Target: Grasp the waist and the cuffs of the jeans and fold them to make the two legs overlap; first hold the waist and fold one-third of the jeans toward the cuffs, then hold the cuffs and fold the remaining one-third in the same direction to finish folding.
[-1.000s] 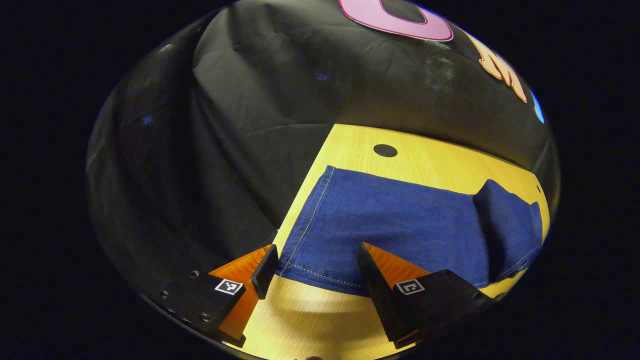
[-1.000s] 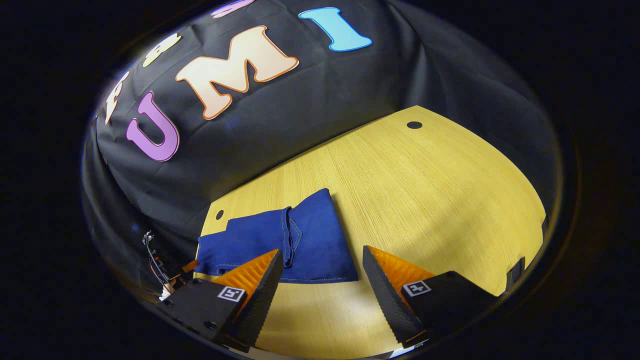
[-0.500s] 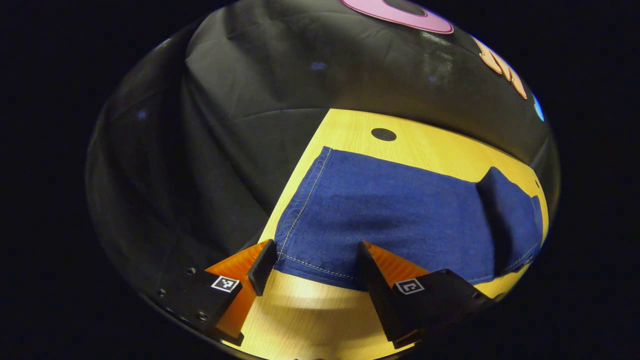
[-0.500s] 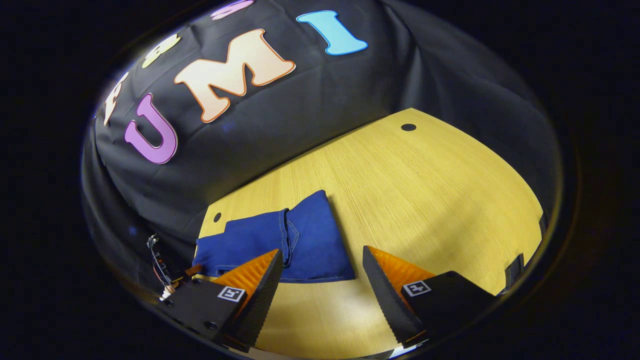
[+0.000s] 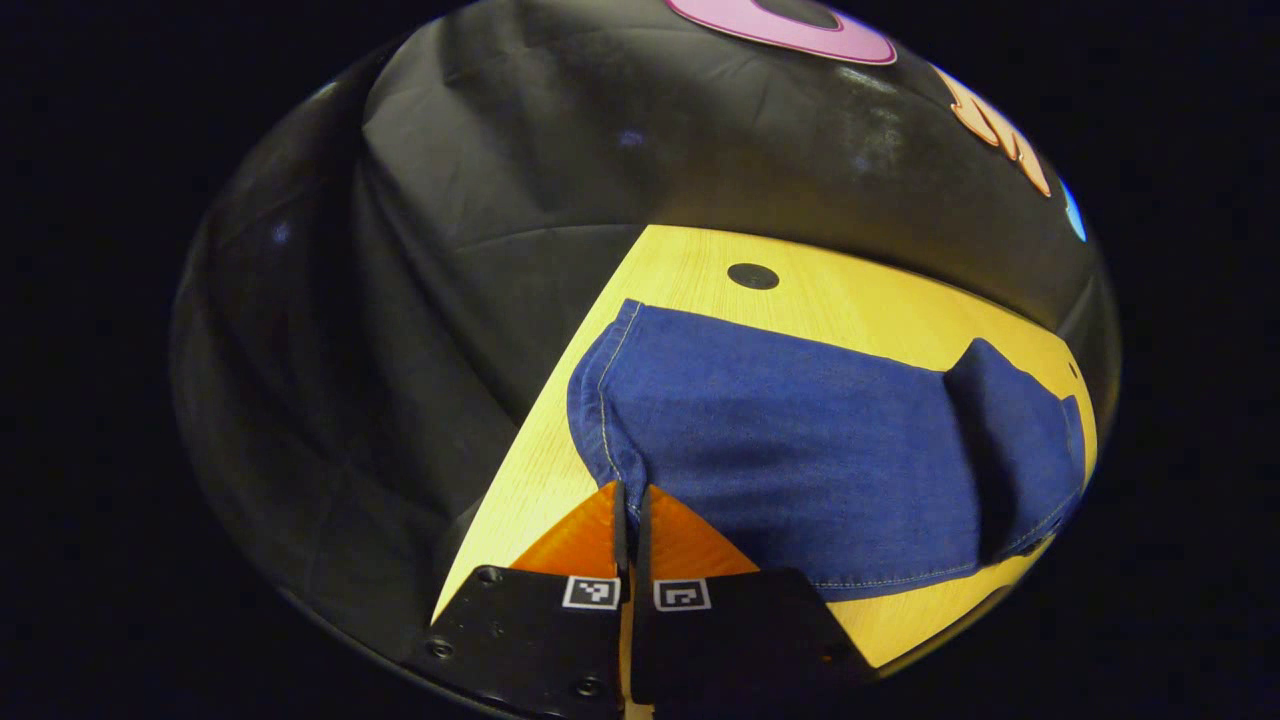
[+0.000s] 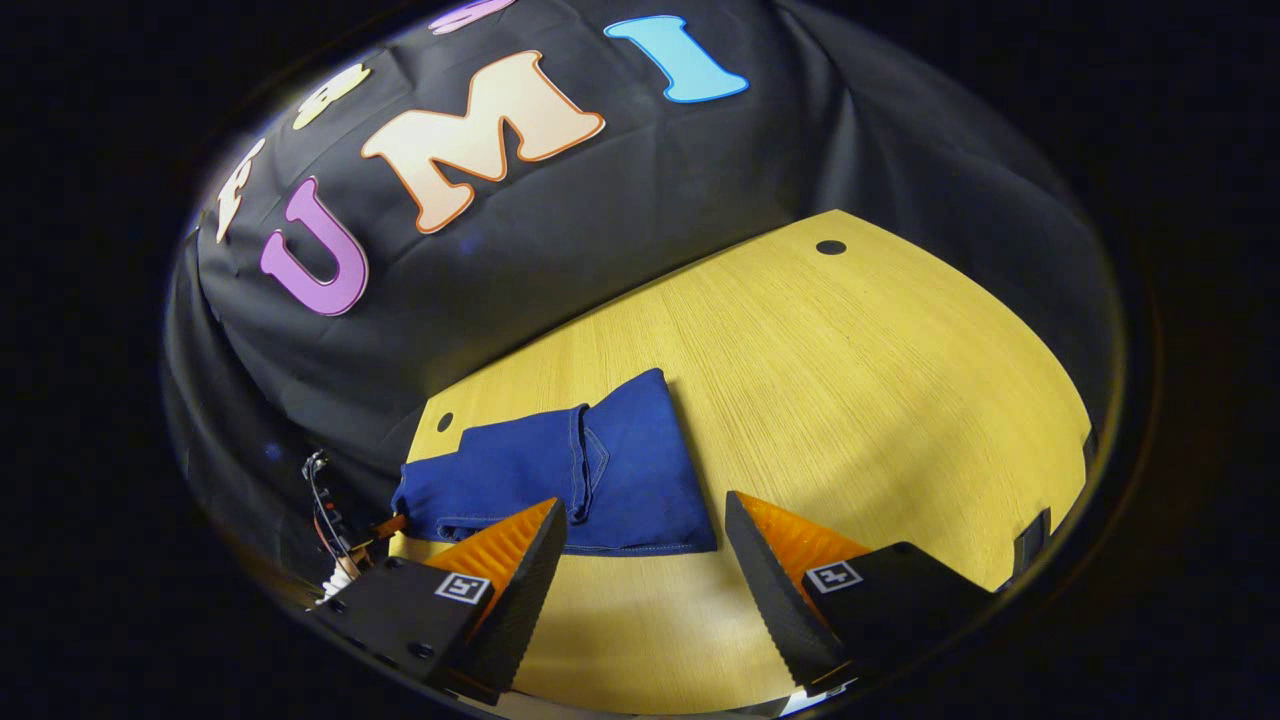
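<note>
The blue jeans [image 5: 800, 430] lie along the left part of the yellow wooden table [image 5: 700, 262]. Their waist end is folded over the legs as a thicker flap [image 5: 1010, 450]. My left gripper [image 5: 630, 492] is shut on the near corner of the cuffs [image 5: 603, 400], and the stitched hem curves up into the fingers. In the right gripper view the jeans [image 6: 520, 475] lie just beyond my right gripper [image 6: 645, 512], which stands open above the table near the folded flap [image 6: 630, 460], holding nothing. The left gripper [image 6: 385, 525] shows small at the cuff end.
A round dark hole [image 5: 752, 276] sits in the table behind the jeans, with others [image 6: 830, 247] [image 6: 445, 421] near the back edge. The black cloth wall stands close behind. Bare tabletop [image 6: 880, 400] stretches to the right of the jeans.
My left gripper went from open around the cuff corner to shut on it, and the hem has bunched and lifted slightly. The right gripper stayed open and hardly moved.
</note>
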The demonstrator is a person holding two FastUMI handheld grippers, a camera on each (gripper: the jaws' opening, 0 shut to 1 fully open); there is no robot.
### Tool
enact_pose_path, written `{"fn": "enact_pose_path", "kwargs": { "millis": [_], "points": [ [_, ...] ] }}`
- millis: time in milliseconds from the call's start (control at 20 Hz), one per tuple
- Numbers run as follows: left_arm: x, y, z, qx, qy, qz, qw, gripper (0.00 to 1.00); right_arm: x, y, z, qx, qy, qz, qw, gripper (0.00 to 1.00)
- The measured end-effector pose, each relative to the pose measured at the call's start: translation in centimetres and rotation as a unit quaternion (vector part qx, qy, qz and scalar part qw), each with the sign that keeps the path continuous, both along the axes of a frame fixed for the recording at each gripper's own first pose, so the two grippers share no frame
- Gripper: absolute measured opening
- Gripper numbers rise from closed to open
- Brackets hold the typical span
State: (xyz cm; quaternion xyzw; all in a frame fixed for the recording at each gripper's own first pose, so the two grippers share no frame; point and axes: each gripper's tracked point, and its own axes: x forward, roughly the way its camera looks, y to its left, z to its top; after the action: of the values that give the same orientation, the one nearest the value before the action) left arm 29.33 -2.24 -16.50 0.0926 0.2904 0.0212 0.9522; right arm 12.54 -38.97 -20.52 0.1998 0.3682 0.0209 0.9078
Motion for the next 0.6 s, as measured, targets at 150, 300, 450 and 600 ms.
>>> {"fn": "enact_pose_path", "kwargs": {
  "millis": [150,300,450,600],
  "points": [
    [0.1,-0.7,0.8,-0.023,0.011,-0.017,1.000,0.00,-0.1,-0.4,0.0,-0.001,0.000,0.010,1.000,0.98],
    [0.3,-1.2,2.3,-0.035,-0.011,-0.032,0.999,0.00,0.0,-1.1,0.3,0.007,-0.004,0.017,1.000,0.98],
    [-0.1,-2.6,4.6,-0.043,-0.036,-0.063,0.996,0.00,0.4,-2.3,0.4,0.010,-0.008,0.026,1.000,0.98],
    [-0.2,-3.1,6.1,-0.042,-0.059,-0.107,0.992,0.00,0.7,-3.8,0.5,0.016,-0.013,0.033,0.999,0.98]
  ]
}}
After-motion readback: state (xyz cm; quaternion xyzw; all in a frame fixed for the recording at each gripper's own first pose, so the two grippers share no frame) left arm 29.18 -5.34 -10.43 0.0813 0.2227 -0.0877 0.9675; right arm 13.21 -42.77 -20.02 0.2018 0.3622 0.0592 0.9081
